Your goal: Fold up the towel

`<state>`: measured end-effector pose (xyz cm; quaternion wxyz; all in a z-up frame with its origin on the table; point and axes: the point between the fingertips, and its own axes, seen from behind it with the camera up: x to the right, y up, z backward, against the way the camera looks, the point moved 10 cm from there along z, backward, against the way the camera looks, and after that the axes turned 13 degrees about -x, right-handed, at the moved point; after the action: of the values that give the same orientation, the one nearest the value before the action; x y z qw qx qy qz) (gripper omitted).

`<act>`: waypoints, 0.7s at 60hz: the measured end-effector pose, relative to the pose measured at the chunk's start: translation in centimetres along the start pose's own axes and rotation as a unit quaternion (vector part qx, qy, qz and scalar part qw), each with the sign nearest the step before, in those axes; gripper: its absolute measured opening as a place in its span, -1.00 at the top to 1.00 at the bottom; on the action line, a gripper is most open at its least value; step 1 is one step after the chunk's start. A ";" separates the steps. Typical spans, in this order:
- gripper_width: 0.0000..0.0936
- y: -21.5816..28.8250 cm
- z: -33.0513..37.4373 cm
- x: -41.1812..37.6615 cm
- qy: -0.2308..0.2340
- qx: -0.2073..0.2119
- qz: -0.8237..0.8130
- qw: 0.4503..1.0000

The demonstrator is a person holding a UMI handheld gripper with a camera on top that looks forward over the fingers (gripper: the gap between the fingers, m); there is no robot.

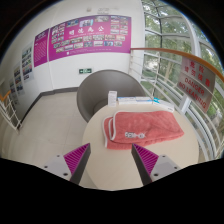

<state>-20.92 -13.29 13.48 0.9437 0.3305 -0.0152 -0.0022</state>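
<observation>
A pink towel (134, 128) lies crumpled and partly folded on a round beige table (100, 140), beyond my fingers and a little to the right. My gripper (113, 158) hangs above the table's near part, short of the towel's near edge. The fingers with magenta pads (78, 156) stand wide apart with nothing between them but bare tabletop.
A grey chair (95, 97) stands behind the table. A small white object (113, 97) sits at the table's far edge. A wall with pink posters (85, 38) is at the back, and a glass railing (190, 85) runs along the right.
</observation>
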 end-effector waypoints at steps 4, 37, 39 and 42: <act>-0.82 2.4 -4.1 0.7 0.001 -0.001 0.011 1.000; 0.89 6.9 -16.7 2.1 -0.031 -0.010 0.072 0.997; 0.89 6.9 -16.2 1.7 -0.025 -0.016 0.069 0.997; 0.89 7.2 -15.6 1.2 0.005 -0.022 0.055 0.998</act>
<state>-19.32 2.03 5.77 0.9494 0.3086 -0.0283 0.0507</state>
